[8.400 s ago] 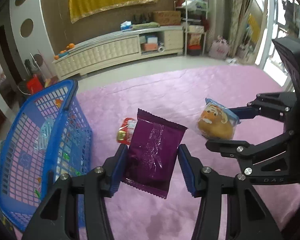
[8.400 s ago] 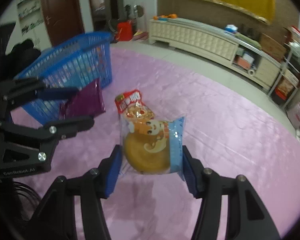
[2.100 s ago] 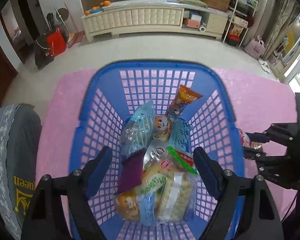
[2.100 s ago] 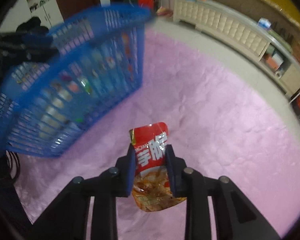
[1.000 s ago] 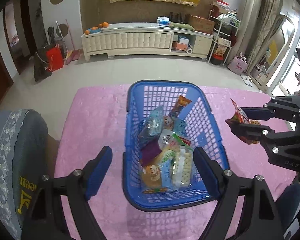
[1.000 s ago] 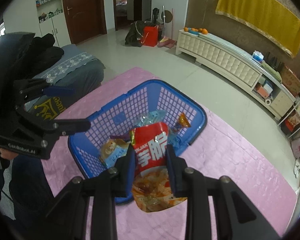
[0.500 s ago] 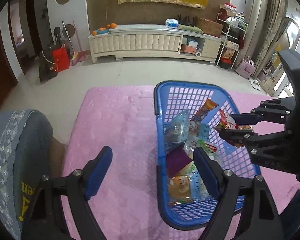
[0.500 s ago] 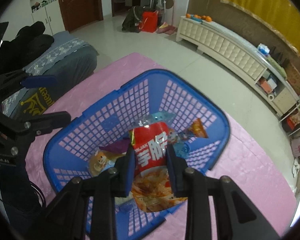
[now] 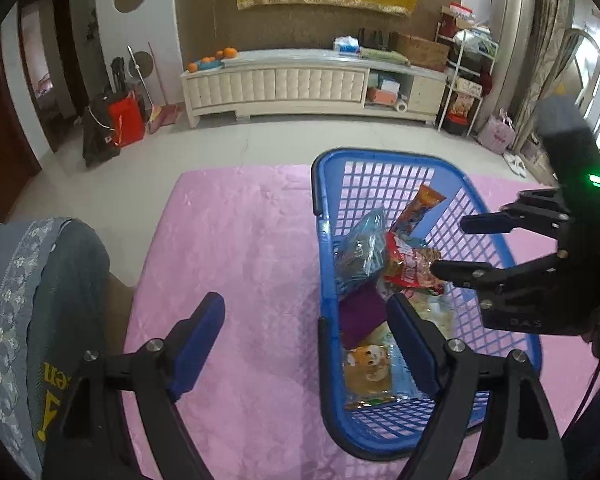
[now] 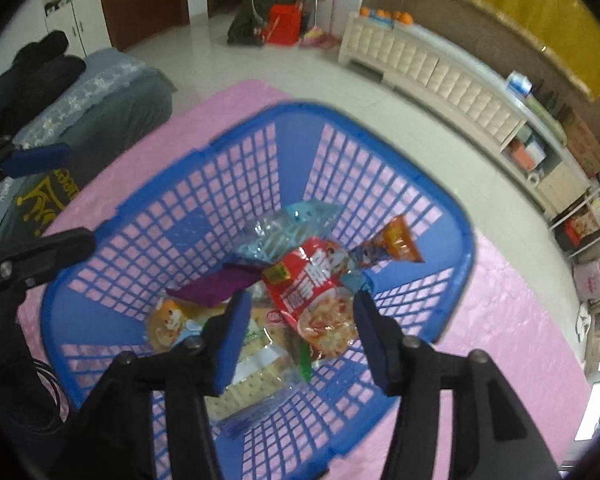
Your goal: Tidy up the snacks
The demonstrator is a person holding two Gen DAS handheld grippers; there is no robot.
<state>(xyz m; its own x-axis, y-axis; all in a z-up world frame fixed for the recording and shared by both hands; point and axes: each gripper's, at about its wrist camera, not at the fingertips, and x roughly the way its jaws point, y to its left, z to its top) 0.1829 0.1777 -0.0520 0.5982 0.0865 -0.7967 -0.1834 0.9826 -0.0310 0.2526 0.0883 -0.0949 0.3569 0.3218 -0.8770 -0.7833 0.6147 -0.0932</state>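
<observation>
A blue mesh basket (image 9: 496, 240) (image 10: 466, 264) stands on the pink cloth and holds several snack packets. A red snack bag (image 10: 314, 280) (image 9: 408, 266) lies on top of them, below my right gripper (image 10: 298, 330), which is open above the basket with nothing between its pads. A purple packet (image 10: 220, 282) (image 9: 358, 314), a bear-print bun pack (image 10: 168, 326) (image 9: 370, 364), crackers (image 10: 256, 376) and an orange packet (image 10: 392, 246) lie around it. My left gripper (image 9: 306, 336) is open and empty over the cloth at the basket's left rim.
The pink cloth (image 9: 236, 248) covers the table. A grey cushion with yellow print (image 9: 40, 312) lies at the table's left edge. A long white cabinet (image 9: 300, 80) stands across the floor behind. The right gripper's body (image 9: 540, 276) hangs over the basket's right side.
My right gripper has opened and let go of the red snack bag, which now lies in the basket. My left gripper has shifted left, so the basket sits further right in its view.
</observation>
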